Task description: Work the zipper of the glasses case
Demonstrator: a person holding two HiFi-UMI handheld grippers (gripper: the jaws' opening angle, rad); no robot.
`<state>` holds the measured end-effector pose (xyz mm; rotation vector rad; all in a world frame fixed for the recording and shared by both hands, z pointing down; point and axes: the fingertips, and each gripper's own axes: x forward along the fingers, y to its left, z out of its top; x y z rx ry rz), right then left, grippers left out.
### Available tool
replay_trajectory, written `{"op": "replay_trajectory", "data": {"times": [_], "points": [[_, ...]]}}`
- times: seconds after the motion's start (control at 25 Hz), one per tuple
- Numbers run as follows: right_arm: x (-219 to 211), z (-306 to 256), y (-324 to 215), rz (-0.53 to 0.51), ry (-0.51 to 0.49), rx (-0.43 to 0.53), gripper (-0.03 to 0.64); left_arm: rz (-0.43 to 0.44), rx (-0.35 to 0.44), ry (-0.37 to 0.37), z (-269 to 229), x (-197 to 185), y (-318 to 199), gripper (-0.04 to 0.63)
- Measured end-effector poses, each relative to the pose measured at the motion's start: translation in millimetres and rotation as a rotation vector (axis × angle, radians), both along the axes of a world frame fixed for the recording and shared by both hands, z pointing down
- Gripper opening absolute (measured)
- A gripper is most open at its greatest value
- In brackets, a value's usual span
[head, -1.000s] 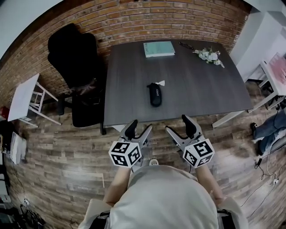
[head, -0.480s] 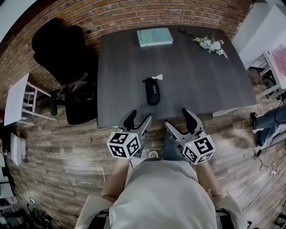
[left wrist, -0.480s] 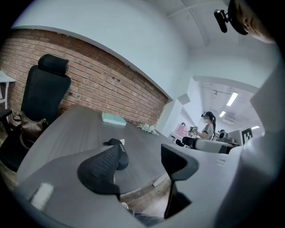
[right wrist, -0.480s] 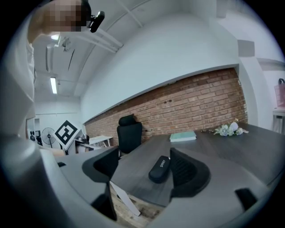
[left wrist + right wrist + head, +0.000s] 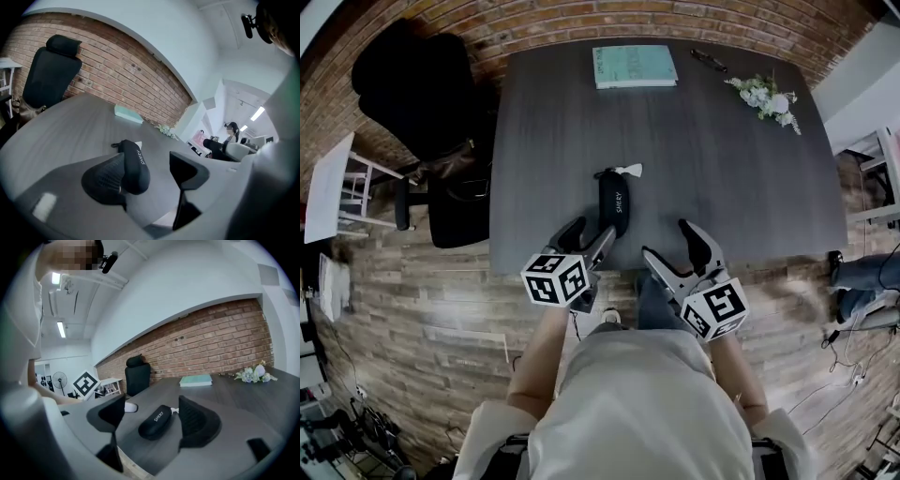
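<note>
Black glasses case [image 5: 135, 161] on table [image 5: 65, 126], near end behind gaping left claw [image 5: 151, 169]

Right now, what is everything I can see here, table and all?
Table: one, dark grey, in front of the person.
Glasses case: one, black, lying near the table's near edge.
Book: one, teal, at the far edge.
Flowers: one bunch, white, far right corner.
Office chair: one, black, left of the table.
Side table: one, white, far left.
Left claw: one, black, open, empty, just short of the case.
Right claw: one, black, open, empty, at the near edge.
</note>
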<state>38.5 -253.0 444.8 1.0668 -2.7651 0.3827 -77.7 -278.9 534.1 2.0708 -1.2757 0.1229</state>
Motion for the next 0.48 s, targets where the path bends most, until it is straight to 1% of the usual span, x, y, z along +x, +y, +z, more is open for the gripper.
{"op": "replay_trajectory", "data": {"times": [0.16,0.48], "points": [[1.7,18.5,-17.2,-0.027,0.001,-0.04,0.339,-0.007,-0.059,0.011,26.9,5.9,-26.6,0.304],[-0.8,49.2,-37.3,-0.071,0.014,-0.103,0.338,-0.008,-0.168,-0.003,79.3,12.8,-66.5,0.304]]}}
